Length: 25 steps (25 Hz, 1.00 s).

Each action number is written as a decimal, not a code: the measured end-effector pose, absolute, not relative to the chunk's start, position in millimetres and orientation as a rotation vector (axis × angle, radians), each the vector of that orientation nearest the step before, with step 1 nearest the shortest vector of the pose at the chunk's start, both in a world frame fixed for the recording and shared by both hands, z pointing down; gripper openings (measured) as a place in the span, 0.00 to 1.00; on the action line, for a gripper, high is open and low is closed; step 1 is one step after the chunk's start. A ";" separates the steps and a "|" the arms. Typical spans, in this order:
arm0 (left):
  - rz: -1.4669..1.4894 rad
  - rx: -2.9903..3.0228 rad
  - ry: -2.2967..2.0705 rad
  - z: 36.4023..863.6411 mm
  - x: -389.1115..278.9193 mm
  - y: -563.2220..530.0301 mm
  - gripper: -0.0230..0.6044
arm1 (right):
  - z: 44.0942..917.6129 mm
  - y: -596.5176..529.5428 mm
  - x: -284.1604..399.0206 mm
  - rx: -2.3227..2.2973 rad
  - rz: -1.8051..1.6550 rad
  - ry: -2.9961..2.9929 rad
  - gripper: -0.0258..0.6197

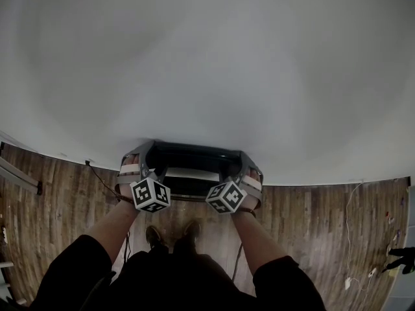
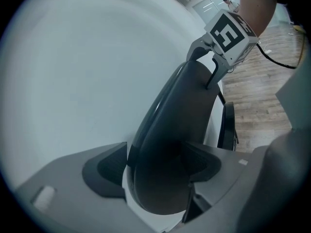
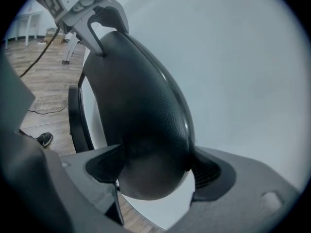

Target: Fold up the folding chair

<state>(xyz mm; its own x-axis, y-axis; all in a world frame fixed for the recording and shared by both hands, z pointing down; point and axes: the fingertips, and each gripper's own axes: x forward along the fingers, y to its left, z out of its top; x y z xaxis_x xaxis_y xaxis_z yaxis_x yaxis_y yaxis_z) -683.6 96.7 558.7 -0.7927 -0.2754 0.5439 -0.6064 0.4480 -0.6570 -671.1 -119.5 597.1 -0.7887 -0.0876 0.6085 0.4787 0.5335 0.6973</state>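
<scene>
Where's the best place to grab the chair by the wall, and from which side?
The chair's padded top edge, near each end, from above on the person's side: it is rounded and fits between the tongs, and the wall blocks the far side.

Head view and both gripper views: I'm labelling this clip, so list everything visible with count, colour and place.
folding chair: one, black, against the wall, top between both grippers
wall: one, white, behind the chair
floor: one, brown wood, below the wall
cables: at least two, one black left of the chair, one white far right
shoes: two, dark, on the floor below the chair
marker cubes: two, black-and-white, one per gripper
left gripper: one, grey, shut on the chair's top
right gripper: one, grey, shut on the chair's top
arms: two, bare forearms, black sleeves, reaching forward
</scene>
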 end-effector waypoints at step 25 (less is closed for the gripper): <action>1.345 0.680 -2.334 560.0 -686.5 92.3 0.55 | 596.0 -127.7 -675.8 -0.212 -1.217 -2.144 0.67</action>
